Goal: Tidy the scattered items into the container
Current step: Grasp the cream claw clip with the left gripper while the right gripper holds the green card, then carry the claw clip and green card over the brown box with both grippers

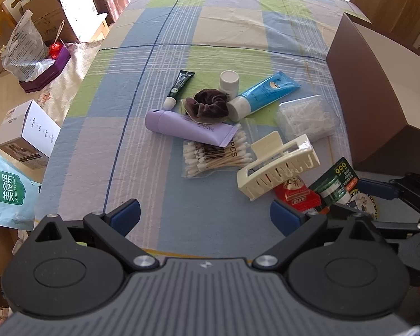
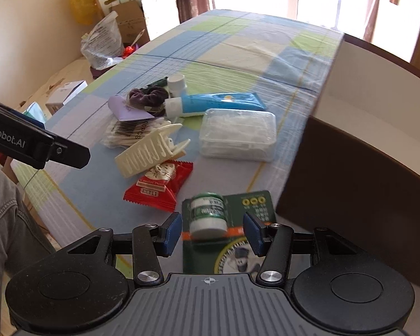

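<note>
Straddling the green blister-carded balm jar (image 2: 208, 215), the right tool (image 2: 211, 231) hangs released; next it must clench and carry it to the brown box (image 2: 350, 173).

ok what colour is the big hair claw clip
Cream-white plastic hair claw clip, clearest in the left wrist view.

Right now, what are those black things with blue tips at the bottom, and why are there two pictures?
They are two grabbing tools a person holds, one per hand, each with its own camera. One picture looks along the left gripper, the other along the right gripper. Both are open and hold nothing. On the checked tablecloth lie a cream hair claw, cotton swabs, a blue tube and a red snack packet. The right gripper's fingers sit either side of a small green jar. The brown box waits alongside.
</note>
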Tool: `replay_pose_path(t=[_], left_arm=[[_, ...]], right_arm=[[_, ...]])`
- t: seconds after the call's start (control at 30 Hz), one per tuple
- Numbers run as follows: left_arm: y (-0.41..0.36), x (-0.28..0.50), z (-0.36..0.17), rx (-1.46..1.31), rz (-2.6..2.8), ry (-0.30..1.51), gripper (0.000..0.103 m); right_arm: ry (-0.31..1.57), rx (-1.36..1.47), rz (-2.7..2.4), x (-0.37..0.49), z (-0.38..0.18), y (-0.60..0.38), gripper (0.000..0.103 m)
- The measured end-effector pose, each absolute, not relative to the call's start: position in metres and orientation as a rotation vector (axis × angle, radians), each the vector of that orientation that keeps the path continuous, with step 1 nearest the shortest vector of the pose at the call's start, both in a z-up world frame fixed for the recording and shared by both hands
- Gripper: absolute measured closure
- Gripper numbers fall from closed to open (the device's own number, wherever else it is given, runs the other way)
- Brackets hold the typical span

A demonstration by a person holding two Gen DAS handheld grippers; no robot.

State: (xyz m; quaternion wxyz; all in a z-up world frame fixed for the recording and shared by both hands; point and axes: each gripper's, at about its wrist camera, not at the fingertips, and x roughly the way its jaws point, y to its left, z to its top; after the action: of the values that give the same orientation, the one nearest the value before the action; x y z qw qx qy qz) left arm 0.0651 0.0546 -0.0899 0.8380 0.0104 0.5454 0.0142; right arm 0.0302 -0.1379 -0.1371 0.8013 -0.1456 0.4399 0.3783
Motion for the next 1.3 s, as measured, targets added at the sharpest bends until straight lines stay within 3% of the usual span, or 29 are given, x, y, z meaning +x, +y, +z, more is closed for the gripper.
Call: replay_pose_path(t=[0.03,0.07,0.3,0.7,1.03,1.13,1.2,1.3], left_arm=[[0.055,0.066,-0.090,0.023,0.033,1.154,0.006],[0.055,0.067,-0.091,0.022,0.034,1.154,0.006],[0.052,0.074,-0.095,-0.028,0.000,1.166,0.005],[0.066,0.104,-0.125,-0.546,-0.076,1.187,0.002],[0.052,0.117,-0.141,-0.453,-0.078,1.154,0.002],[0.047,0.118,-0.145,-0.425,-0.100,1.151,0.008],[0.043,0.119,-0.147,-0.408,-0.127,1.147,0.019],[0.036,0.118,-0.146,-0.357,-0.148,1.136,0.019]], right_arm=[[0.944,-0.326,0.817,0.031,-0.142,-0.134,0.066],[0.947,-0.342,0.817,0.032,-0.145,-0.131,0.067],[0.986,-0.393,0.768,0.032,-0.148,-0.139,0.068],[1.053,-0.349,0.684,0.037,-0.145,-0.171,0.067],[1.072,-0.339,0.678,0.040,-0.149,-0.170,0.067],[1.067,-0.333,0.680,0.040,-0.150,-0.170,0.067],[1.061,-0.331,0.683,0.039,-0.150,-0.170,0.067],[1.052,-0.340,0.688,0.038,-0.150,-0.170,0.067]])
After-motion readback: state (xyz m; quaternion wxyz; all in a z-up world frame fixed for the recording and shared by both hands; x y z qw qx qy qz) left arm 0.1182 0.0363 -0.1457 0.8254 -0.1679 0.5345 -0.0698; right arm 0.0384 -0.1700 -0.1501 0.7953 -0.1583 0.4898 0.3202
